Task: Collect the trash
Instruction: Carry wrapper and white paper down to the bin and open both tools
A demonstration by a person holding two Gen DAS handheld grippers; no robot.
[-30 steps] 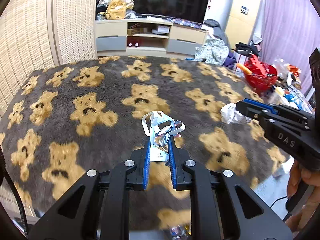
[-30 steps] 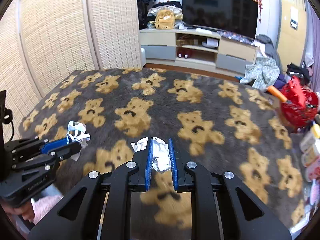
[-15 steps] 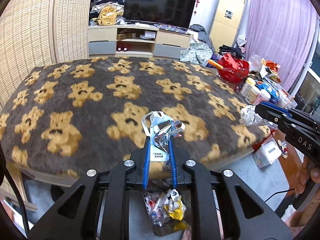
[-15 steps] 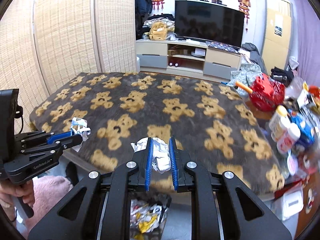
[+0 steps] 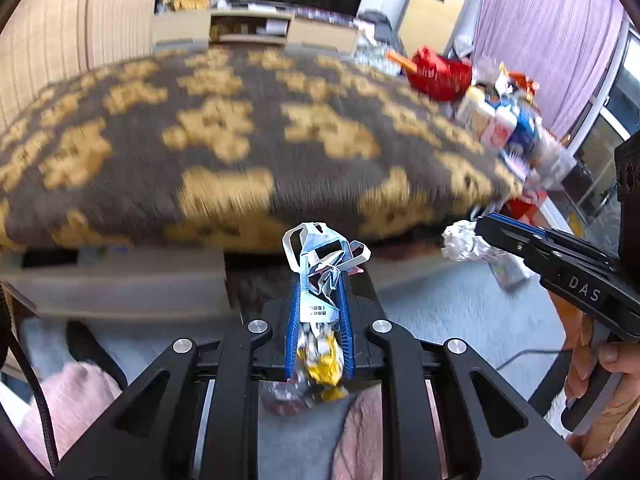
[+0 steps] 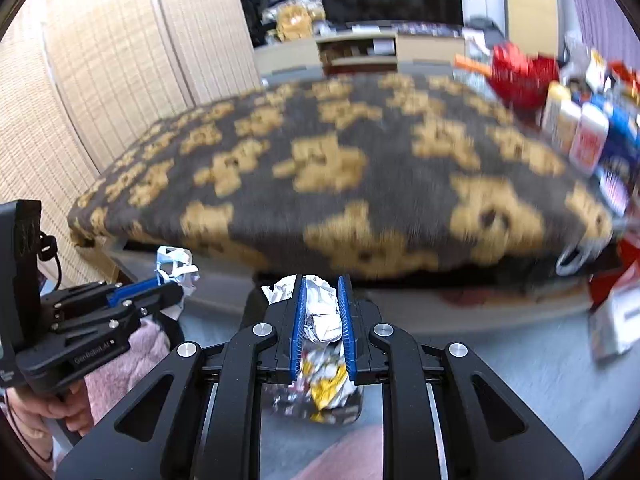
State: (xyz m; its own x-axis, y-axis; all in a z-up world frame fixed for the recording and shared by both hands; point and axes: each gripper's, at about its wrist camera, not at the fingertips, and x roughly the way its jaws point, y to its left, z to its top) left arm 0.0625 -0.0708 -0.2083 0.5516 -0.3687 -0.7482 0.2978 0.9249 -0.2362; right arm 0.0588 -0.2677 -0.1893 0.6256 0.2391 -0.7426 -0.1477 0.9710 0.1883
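Bed (image 5: 240, 148) under dark bear-print blanket fills mid-room, blurred; woven screen left, TV cabinet (image 6: 360, 50) behind, purple curtain right, cluttered bottles at bed's right edge. Grey floor (image 5: 460, 312) open in front of bed's near edge.

Left gripper (image 5: 319, 312) clamped on crumpled wrapper (image 5: 320, 264), long axis along fingers, loops sticking out past tips. Right gripper (image 6: 322, 312) clamped on crumpled foil ball (image 6: 320, 312). Both off bed's near edge, above trash pile (image 6: 320, 392) on floor.
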